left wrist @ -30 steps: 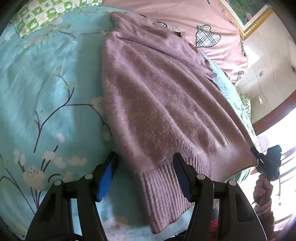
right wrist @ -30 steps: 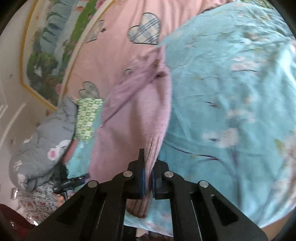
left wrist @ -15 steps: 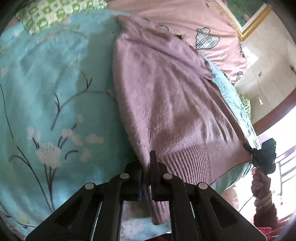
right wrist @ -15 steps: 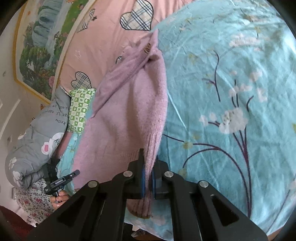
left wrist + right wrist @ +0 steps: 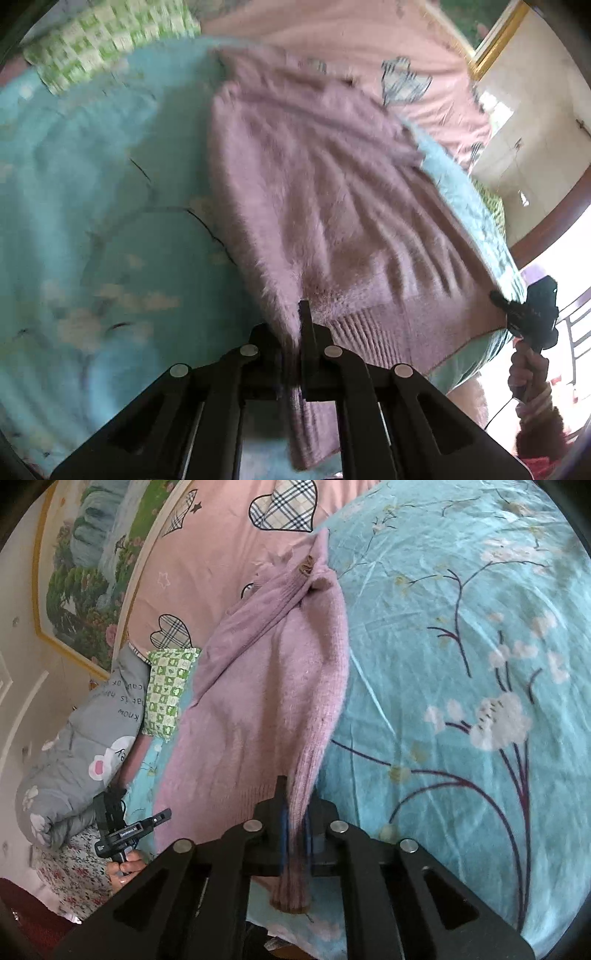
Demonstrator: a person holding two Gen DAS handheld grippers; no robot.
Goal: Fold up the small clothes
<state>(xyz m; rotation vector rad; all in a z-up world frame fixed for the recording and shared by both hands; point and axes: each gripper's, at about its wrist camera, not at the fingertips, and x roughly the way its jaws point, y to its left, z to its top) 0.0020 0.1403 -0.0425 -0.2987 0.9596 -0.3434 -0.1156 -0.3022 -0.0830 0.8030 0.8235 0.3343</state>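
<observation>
Both hem corners pinched tight: left gripper (image 5: 297, 339) and right gripper (image 5: 295, 827) clamped on the mauve sweater (image 5: 332, 206), spread over the teal bedsheet (image 5: 461, 664). Probably for lifting the hem toward the collar.

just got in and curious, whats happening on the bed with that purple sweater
A person is folding a fuzzy purple sweater spread on a blue floral bedsheet. The left gripper and the right gripper are each shut on a bottom corner of its ribbed hem, which is stretched between them. No fold has been made yet.
</observation>
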